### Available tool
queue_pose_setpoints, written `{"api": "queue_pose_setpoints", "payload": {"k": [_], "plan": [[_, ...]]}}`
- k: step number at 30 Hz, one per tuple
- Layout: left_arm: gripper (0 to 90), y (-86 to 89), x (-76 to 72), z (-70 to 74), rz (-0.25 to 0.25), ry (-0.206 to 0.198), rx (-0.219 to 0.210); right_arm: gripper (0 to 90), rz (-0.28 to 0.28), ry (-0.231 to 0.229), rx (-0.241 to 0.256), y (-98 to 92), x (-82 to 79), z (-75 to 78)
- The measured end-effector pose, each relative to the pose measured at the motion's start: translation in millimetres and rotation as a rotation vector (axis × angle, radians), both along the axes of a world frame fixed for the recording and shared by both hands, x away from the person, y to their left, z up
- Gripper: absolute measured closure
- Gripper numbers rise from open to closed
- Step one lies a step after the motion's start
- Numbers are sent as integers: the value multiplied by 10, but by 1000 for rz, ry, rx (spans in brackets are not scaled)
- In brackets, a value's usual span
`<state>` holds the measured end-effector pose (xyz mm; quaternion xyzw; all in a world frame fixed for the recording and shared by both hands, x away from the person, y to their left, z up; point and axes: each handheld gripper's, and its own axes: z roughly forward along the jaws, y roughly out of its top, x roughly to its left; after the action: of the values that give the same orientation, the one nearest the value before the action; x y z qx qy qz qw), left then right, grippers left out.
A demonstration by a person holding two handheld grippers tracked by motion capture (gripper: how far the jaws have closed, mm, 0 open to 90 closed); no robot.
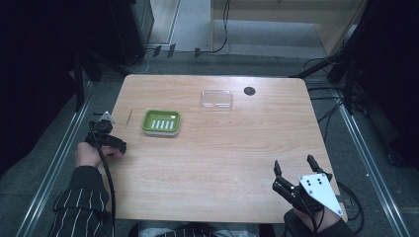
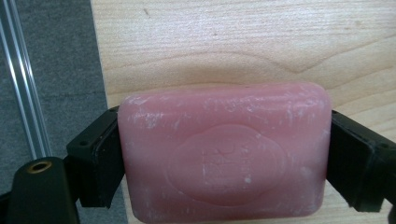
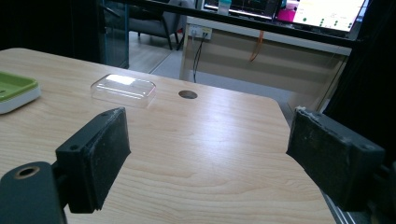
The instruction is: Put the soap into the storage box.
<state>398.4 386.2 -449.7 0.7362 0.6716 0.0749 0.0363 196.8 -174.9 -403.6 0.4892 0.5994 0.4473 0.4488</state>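
Observation:
A pink bar of soap (image 2: 224, 151) with an embossed oval sits crosswise between the black jaws of my left gripper (image 1: 109, 140), which is shut on it just over the table's left edge. A green soap dish (image 1: 161, 122) with a white slotted insert lies to the right of and beyond that gripper, and its corner (image 3: 14, 91) also shows in the right gripper view. A clear plastic lid (image 1: 216, 98) rests further back. My right gripper (image 1: 294, 165) hovers open over the near right corner, nothing between its pads (image 3: 100, 154).
The wooden table (image 1: 222, 163) has a round cable hole (image 1: 249, 91) at the back right, beside the clear lid. A thin stick-like item (image 1: 130, 117) lies left of the dish. Metal rails and cables run along the floor on both sides.

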Motion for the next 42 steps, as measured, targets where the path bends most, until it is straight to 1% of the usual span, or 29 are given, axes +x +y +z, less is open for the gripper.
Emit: {"api": "queue_pose_setpoints", "payload": {"k": [8,13,15,26,35,38,42], "plan": [[129,-42,-10,41,-21,-10,5,128,-2,-1,0,-5,-2,0],[129,-91,-13,67,-44,-9,0,128,-2,-1,0,-6,-3,-1],[129,-110,-15,81,-50,-17,-2,128,-1,-1,0,-7,-3,-1],[130,-238,-16,168,-98,-29,-14,128,-4,2,0,-10,-9,-1],[130,-348,-9,202,-133,-35,-17,128,-9,1,2,-21,-18,-2],[130,-382,-5,221,-148,-32,-26,128,-8,2,2,-20,-16,-3],[131,-453,-4,267,-167,-45,-40,128,-9,3,3,-20,-16,-3]]}}
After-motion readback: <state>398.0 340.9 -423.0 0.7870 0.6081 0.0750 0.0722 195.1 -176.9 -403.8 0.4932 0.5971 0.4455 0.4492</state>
